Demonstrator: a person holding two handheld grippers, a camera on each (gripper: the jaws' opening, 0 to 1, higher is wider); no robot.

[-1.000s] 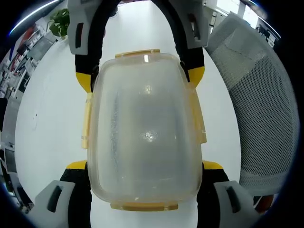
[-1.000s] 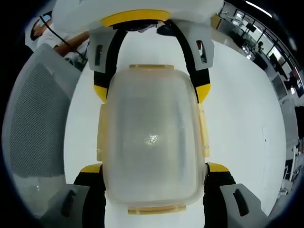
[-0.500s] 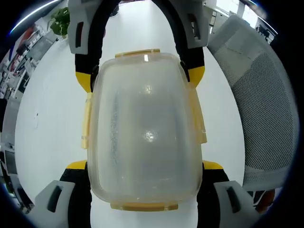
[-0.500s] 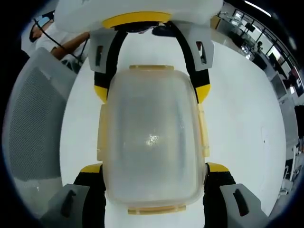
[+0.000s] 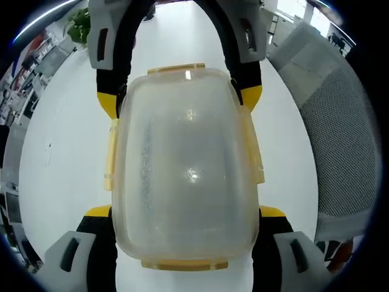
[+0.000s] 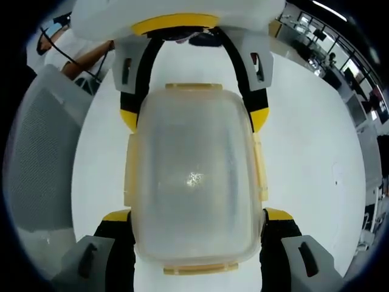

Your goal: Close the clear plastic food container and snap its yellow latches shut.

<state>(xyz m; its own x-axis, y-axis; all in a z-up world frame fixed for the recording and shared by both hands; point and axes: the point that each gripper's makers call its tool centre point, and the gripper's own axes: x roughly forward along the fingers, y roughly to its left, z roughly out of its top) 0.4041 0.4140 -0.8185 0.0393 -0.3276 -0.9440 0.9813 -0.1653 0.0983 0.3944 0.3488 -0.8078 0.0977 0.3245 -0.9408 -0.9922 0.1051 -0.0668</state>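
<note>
The clear plastic container [image 5: 185, 164] shows its cloudy broad face, held above a white table [image 5: 61, 152]. Yellow latches [image 5: 110, 155] run along its long sides and both short ends; I cannot tell whether they are snapped. My left gripper [image 5: 185, 213] is shut on the near end, its yellow-tipped jaws on either side. From the top, my right gripper [image 5: 180, 100] clamps the far end. In the right gripper view the same container [image 6: 194, 176] sits between the right gripper [image 6: 196, 215] and the left gripper [image 6: 193, 118] opposite.
A grey mesh chair [image 5: 340, 121] stands beside the table and appears again as the chair [image 6: 36, 158] in the right gripper view. A potted plant [image 5: 79, 24] sits far off. A person's arm [image 6: 79, 52] shows at the upper left.
The chair has slid outward in both views, so the cameras have moved a little. The container keeps its place between both pairs of jaws.
</note>
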